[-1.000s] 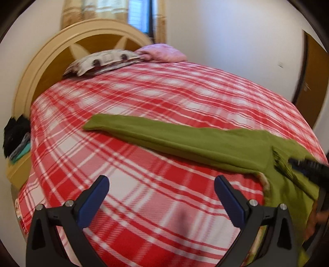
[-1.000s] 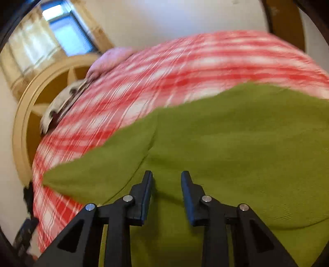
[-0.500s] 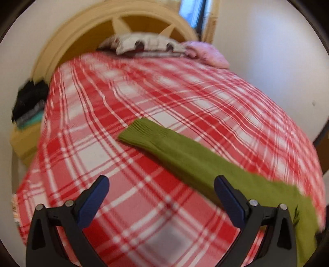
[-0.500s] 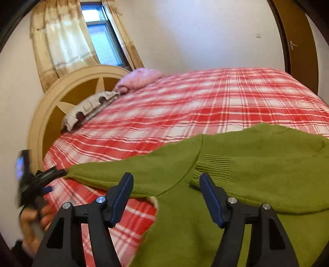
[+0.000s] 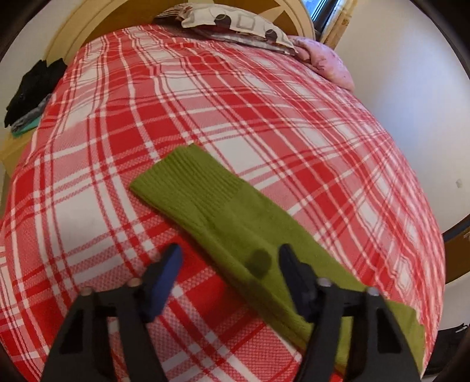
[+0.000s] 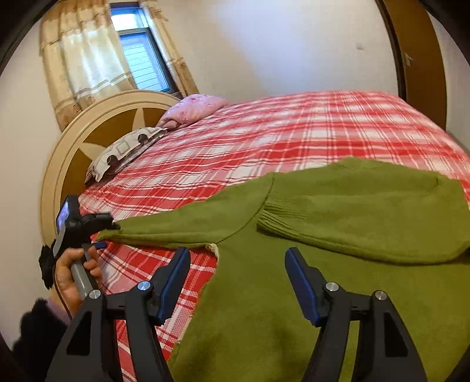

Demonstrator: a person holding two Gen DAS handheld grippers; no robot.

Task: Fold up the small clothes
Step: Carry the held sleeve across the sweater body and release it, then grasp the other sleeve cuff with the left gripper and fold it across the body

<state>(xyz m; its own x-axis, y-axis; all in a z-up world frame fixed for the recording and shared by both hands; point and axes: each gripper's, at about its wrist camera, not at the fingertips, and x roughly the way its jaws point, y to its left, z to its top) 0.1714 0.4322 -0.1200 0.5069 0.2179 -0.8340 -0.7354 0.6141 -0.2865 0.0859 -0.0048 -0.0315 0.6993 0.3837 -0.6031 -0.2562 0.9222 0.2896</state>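
A green knit sweater (image 6: 323, 282) lies on the red plaid bedspread (image 6: 293, 132). One sleeve (image 6: 352, 217) is folded across its body. The other sleeve (image 5: 223, 205) stretches out flat, its ribbed cuff pointing toward the headboard. My left gripper (image 5: 230, 258) hovers low over this sleeve just behind the cuff. Its jaws are closing with the sleeve's near edge between them, and the pads are not pressing on it. In the right wrist view the left gripper (image 6: 113, 226), held by a hand (image 6: 70, 273), sits at the sleeve's end. My right gripper (image 6: 238, 261) stands open above the sweater's armpit, with nothing between its fingers.
A patterned pillow (image 5: 235, 23) and a pink pillow (image 5: 326, 61) lie against the round headboard (image 6: 97, 141). Dark clothes (image 5: 32, 85) are piled on a bedside stand at the left. A curtained window (image 6: 141, 64) and a brown door (image 6: 417, 58) show behind the bed.
My left gripper has swung along the sleeve toward its cuff, dropped closer, and narrowed its jaws. My right gripper has opened wider and lifted back from the sweater.
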